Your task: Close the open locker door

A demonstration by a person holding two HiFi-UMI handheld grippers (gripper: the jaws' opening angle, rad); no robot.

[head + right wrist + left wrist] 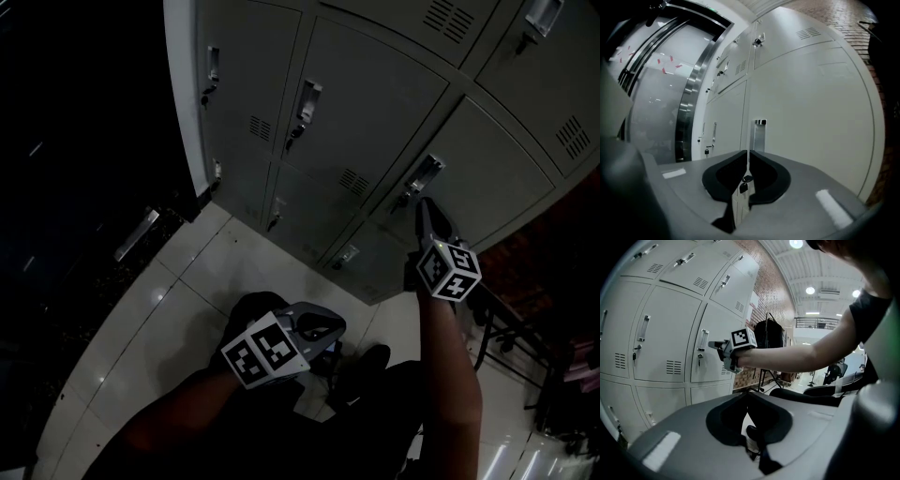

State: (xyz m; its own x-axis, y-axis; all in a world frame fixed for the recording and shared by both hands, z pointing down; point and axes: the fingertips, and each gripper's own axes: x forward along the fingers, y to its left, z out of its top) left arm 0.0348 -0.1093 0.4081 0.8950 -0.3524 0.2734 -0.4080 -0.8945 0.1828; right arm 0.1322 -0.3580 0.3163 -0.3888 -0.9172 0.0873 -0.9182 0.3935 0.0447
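Noting my right gripper (748,155) pressed together on nothing, I judge the pale grey metal locker door (811,108) lies straight ahead, its upright silver handle (759,136) just beyond the tips, while my left gripper (746,395), likewise closed and empty, hangs well back.
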